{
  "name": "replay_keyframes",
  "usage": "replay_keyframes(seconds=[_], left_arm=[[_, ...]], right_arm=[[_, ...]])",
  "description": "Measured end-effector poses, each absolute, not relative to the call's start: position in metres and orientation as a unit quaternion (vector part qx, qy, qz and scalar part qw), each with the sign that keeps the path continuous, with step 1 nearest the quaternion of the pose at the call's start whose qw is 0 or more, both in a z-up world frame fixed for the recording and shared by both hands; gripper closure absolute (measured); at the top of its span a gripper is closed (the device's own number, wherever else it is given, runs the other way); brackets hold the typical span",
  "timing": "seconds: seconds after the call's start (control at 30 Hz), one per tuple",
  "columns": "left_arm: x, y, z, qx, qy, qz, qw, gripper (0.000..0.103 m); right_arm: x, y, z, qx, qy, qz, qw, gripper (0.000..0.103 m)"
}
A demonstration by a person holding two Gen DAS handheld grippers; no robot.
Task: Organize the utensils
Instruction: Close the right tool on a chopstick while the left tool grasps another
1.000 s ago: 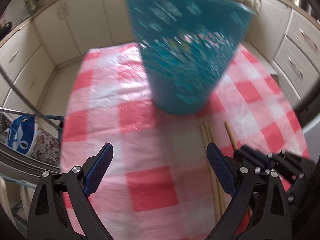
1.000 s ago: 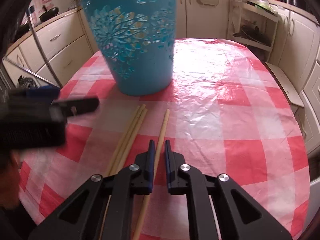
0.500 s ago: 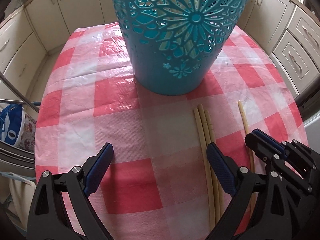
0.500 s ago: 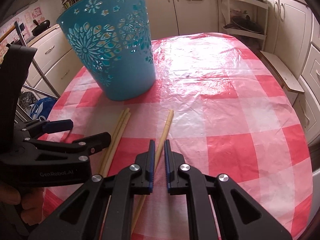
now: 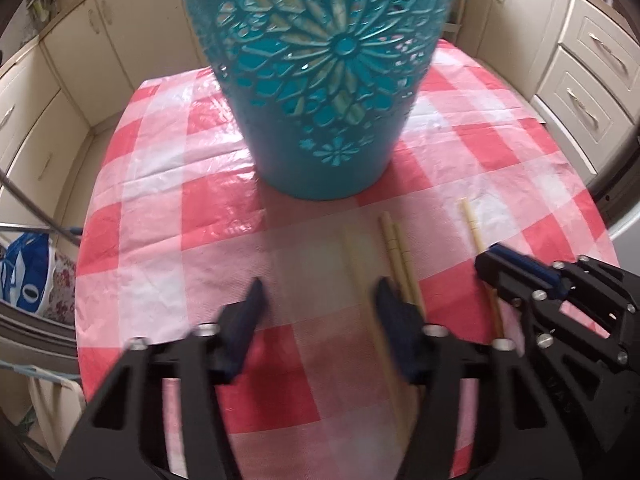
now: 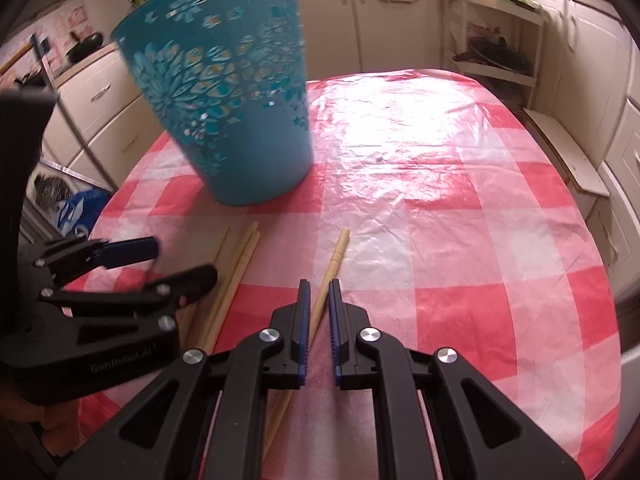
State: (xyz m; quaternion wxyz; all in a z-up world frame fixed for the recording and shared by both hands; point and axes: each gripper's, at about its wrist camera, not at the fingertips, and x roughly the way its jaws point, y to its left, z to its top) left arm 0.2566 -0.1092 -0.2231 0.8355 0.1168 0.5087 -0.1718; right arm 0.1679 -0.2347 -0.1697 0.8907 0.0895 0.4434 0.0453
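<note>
A tall teal cut-out bin (image 5: 328,80) stands on the red-and-white checked table (image 5: 180,220); it also shows in the right wrist view (image 6: 236,112). Wooden chopsticks lie in front of it: a group (image 5: 400,264) at my left gripper's right finger, also seen from the right wrist (image 6: 236,272), and a single one (image 6: 334,260) running between the right gripper's fingers. My left gripper (image 5: 320,312) is partly open and low over the table, one blurred chopstick (image 5: 360,280) between its fingers. My right gripper (image 6: 319,312) is nearly closed around the single chopstick (image 5: 474,228), with a small gap.
Cream kitchen cabinets (image 5: 580,80) surround the table. A wire shelf rack (image 6: 496,40) stands at the back right. A blue bag (image 5: 24,276) sits on the floor at the left. The table's right half (image 6: 460,200) carries only the cloth.
My left gripper has narrowed its jaws and dropped lower toward the chopstick group. The right gripper has stayed over the single chopstick with its narrow gap unchanged.
</note>
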Motion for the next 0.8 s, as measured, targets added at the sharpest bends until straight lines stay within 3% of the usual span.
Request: replay_keyframes(seconds=[0.07,0.23,0.27,0.3,0.37,0.8], left_arm=[[0.257,-0.109,-0.222,0.115,0.51,-0.174,0.835,0.073],[0.258,-0.112,-0.222,0.119,0.508,-0.173,0.835,0.073],[0.257,-0.113,-0.222,0.122,0.506,-0.175,0.836,0.079],[0.258,-0.112,-0.222,0.119,0.507,-0.183,0.834,0.095],[0.258,-0.111,-0.221,0.107,0.514,-0.194,0.828,0.098],[0.25,-0.101,-0.192,0.091,0.487,-0.213,0.842,0.098]], right_arm=[[0.167,-0.231,-0.168,0.072,0.441,0.048,0.893,0.097],[0.175,-0.232,-0.17,0.066,0.447,0.045,0.891,0.097],[0.176,-0.231,-0.17,0.062,0.447,0.045,0.891,0.097],[0.176,-0.23,-0.17,0.059,0.447,0.046,0.891,0.097],[0.176,-0.229,-0.17,0.059,0.447,0.05,0.891,0.097],[0.177,-0.245,-0.173,0.122,0.445,0.063,0.885,0.097]])
